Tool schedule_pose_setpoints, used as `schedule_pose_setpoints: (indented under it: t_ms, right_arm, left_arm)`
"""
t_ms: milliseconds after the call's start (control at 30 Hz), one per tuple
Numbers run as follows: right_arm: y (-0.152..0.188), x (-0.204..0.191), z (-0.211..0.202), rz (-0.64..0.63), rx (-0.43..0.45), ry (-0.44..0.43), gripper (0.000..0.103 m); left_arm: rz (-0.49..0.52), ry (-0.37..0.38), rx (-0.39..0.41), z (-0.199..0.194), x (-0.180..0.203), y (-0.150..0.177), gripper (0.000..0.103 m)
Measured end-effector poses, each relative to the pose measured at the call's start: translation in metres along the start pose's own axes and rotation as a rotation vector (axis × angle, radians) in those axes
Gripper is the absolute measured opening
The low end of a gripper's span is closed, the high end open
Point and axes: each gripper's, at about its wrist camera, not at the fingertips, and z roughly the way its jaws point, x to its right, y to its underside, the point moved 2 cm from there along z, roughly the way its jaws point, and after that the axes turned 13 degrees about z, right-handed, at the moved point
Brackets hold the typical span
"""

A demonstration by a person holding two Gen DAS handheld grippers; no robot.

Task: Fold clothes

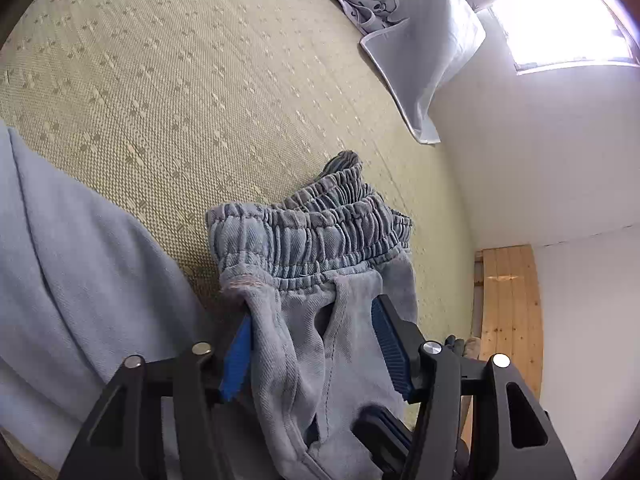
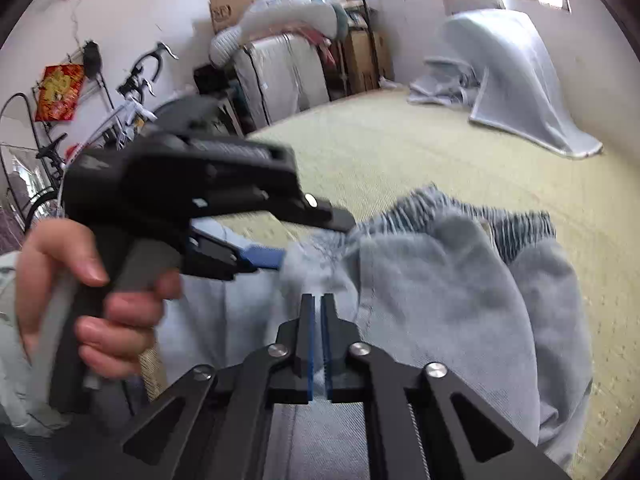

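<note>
A pair of faded blue denim trousers [image 1: 320,280] with a gathered elastic waistband [image 1: 312,228] lies bunched on a woven straw-coloured mat [image 1: 180,80]. The left gripper [image 1: 316,344] straddles the cloth just below the waistband, its blue-padded fingers [image 1: 236,360] spread fairly wide with a thick fold of denim between them; whether they press the fabric tight cannot be told. In the right wrist view, the same left gripper [image 2: 288,240] reaches in from the left, gripped by a bare hand [image 2: 96,292], its fingertips meeting the trousers [image 2: 440,300] near the waistband. The right gripper [image 2: 318,320] hovers over the trouser fabric with its fingers drawn almost together, a thin slit between the blue pads, with nothing seen caught in it. A pale blue sheet [image 1: 424,40] lies crumpled at the mat's far edge, below a bright window [image 1: 560,12]. A bicycle [image 2: 120,112] and stacked household goods line the far wall.
</note>
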Motion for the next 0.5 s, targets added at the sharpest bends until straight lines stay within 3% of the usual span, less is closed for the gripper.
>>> schedule_pose_setpoints:
  t_ms: [33,67,133,200,500]
  right_arm:
    - [0.001,0.001,0.001,-0.001,-0.005,0.014,0.004]
    - [0.002,0.001,0.003,-0.002,-0.010,0.028,0.007]
    - [0.004,0.002,0.002,-0.003,-0.010,0.033,0.022]
    - [0.003,-0.002,-0.003,-0.007,0.009,0.016,0.052]
    - [0.006,-0.016,-0.005,-0.054,0.051,0.056,0.056]
  left_arm:
    - [0.006,-0.007,-0.006,0.000,0.001,0.000,0.024]
    - [0.020,-0.011,-0.010,0.000,0.003,0.000,0.019]
    - [0.052,-0.009,-0.010,-0.003,0.010,0.000,0.010]
    - [0.081,0.003,-0.003,-0.007,0.016,0.000,0.006]
    - [0.226,0.132,-0.007,-0.018,0.058,0.012,0.004]
